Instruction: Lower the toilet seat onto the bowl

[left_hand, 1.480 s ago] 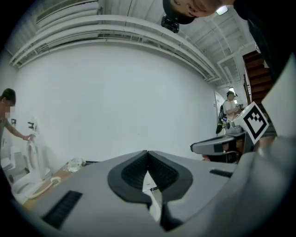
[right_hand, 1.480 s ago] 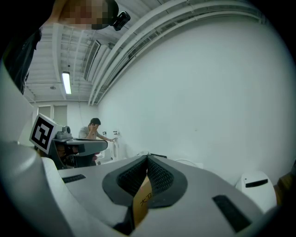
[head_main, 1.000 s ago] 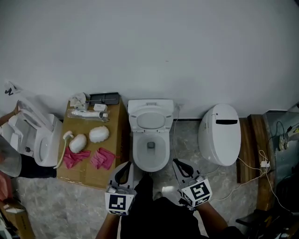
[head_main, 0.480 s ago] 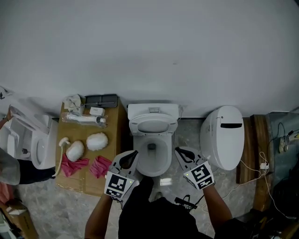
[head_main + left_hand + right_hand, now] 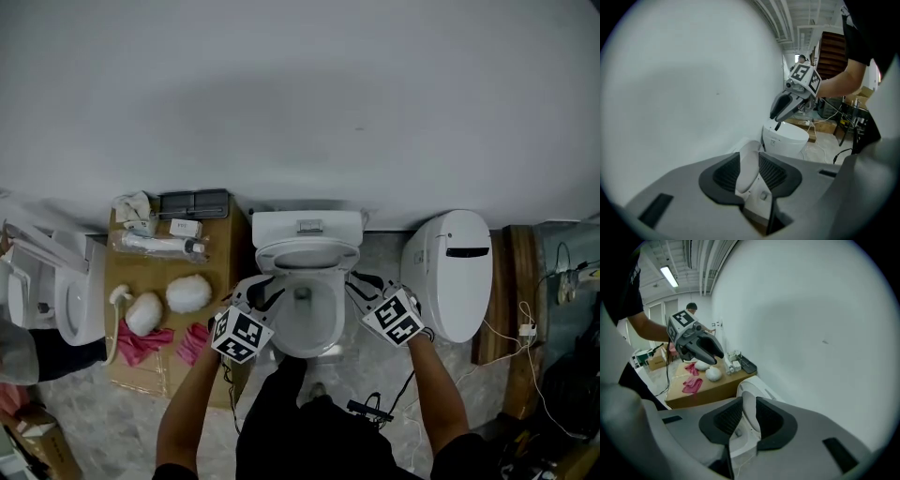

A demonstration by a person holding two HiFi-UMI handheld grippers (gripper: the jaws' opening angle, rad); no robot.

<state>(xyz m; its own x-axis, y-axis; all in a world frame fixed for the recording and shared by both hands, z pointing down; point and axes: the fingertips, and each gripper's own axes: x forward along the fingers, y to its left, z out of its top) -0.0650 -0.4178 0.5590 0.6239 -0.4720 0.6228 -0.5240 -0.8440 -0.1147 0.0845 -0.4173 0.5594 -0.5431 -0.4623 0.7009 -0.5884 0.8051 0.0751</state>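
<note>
A white toilet stands against the wall, its bowl (image 5: 281, 330) open and its seat (image 5: 307, 257) raised against the tank (image 5: 307, 225). My left gripper (image 5: 262, 292) is at the bowl's left side and my right gripper (image 5: 361, 282) at its right side, both pointing toward the seat's edges. The jaws of both are opening. In the left gripper view the left gripper (image 5: 749, 171) frames the upright seat (image 5: 748, 161) edge-on, with a gap to the pads. The right gripper (image 5: 749, 417) frames the seat (image 5: 750, 401) the same way.
A second toilet with a closed lid (image 5: 448, 267) stands to the right, with wooden planks (image 5: 497, 291) and cables (image 5: 525, 330) beyond it. On the left, a cardboard box (image 5: 220, 246) holds white puffs (image 5: 187, 293), pink cloths (image 5: 141, 342) and a black tray (image 5: 192, 202). Another toilet (image 5: 70, 300) sits far left.
Both grippers have moved forward from in front of the bowl to its two sides, near the raised seat. Their jaws have parted. The head view has shifted toward the wall.
</note>
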